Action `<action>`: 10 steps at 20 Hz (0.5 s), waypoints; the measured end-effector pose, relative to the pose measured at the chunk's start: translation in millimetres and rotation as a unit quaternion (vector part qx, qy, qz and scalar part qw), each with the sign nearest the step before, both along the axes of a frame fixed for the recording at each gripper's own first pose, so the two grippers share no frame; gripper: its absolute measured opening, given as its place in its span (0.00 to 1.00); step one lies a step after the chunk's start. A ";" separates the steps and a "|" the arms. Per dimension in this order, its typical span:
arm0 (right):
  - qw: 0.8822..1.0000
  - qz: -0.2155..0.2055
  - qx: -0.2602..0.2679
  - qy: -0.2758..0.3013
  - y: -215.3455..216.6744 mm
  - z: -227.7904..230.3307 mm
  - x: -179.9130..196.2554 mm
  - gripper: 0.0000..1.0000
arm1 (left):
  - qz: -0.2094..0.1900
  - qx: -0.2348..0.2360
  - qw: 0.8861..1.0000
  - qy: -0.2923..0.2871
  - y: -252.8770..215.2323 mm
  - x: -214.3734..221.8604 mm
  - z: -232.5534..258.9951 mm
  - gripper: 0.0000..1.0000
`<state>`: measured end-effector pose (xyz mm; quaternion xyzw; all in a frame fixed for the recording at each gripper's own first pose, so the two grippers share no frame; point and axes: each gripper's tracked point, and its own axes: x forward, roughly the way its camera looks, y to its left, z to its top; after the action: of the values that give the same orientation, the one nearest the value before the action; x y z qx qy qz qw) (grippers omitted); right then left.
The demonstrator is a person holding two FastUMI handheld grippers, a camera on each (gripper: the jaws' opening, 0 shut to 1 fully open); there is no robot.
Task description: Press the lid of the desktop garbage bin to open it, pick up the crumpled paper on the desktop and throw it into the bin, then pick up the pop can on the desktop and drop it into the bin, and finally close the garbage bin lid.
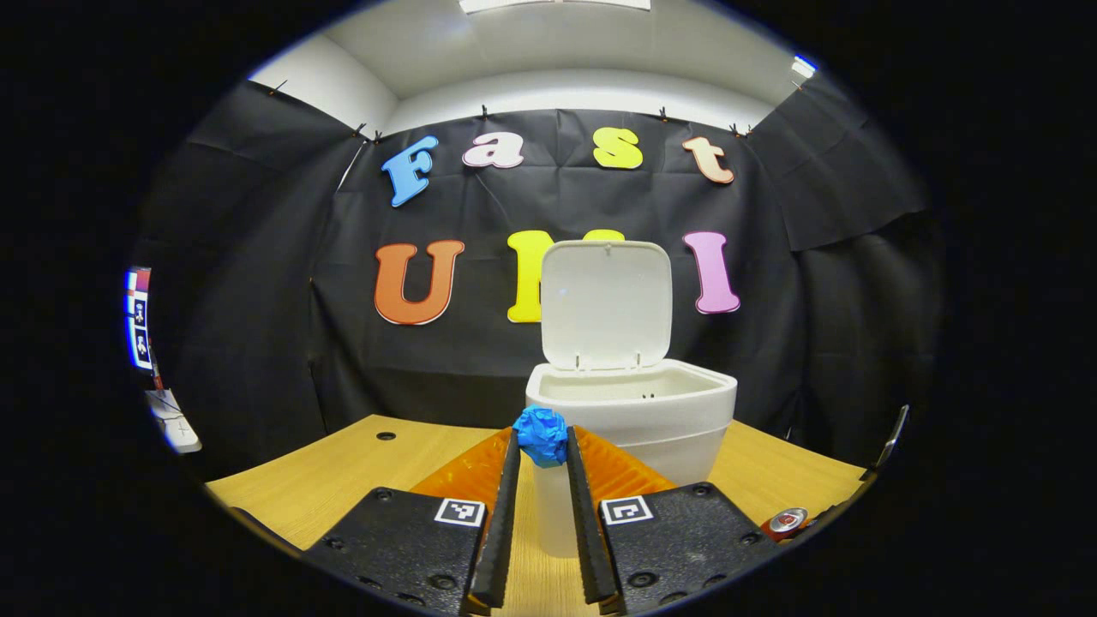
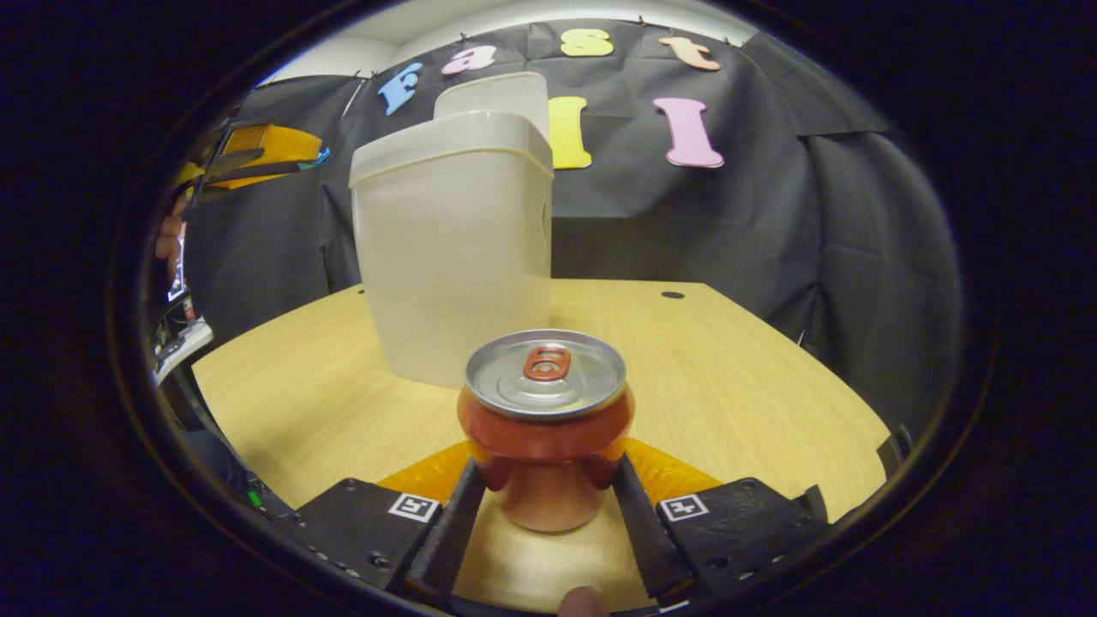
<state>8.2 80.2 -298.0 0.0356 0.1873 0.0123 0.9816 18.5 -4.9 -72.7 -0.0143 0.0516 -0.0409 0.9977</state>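
Carrying crumpled paper (image 1: 541, 435) toward the open bin (image 1: 632, 403).
Left gripper (image 1: 542, 446) pinches the paper at its fingertips, bin just beyond; release above the opening. Right gripper (image 2: 548, 476) clasps the pop can (image 2: 546, 424) between both fingers.

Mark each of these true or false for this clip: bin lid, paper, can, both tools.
1. The bin lid is shut. False: it stands open.
2. The left tool grips the paper. True.
3. The paper lies inside the bin. False: it is held in front of the bin.
4. The can stands upright between the right tool fingers. True.
5. The can lies on its side. False: it is upright.
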 end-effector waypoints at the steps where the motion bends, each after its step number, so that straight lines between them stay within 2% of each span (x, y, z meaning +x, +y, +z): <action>1: 1.000 0.002 0.003 -0.007 -1.2 7.3 0.6 0.78 | 0.000 -0.004 1.000 -0.010 0.8 4.2 10.0 0.35; 5: 0.999 0.003 -0.005 -0.032 -9.9 30.8 5.0 0.78 | -0.006 -0.012 0.999 -0.043 1.9 24.7 42.9 0.35; 8: 0.999 0.010 -0.005 -0.038 -9.9 39.2 9.6 0.78 | -0.014 -0.013 0.999 -0.036 -6.1 40.6 41.2 0.35; 9: 0.999 0.013 -0.007 -0.042 -9.7 43.3 11.1 0.78 | -0.018 -0.013 0.999 -0.032 -9.1 46.1 41.1 0.40; 10: 0.999 0.017 -0.007 -0.045 -8.0 45.5 12.8 0.78 | -0.021 -0.013 0.999 -0.029 -12.8 51.7 41.7 0.35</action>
<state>21.1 72.2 -252.5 0.0250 0.1438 0.0292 0.9889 70.2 -17.7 -31.1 -0.0246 0.0224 -0.0628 0.9975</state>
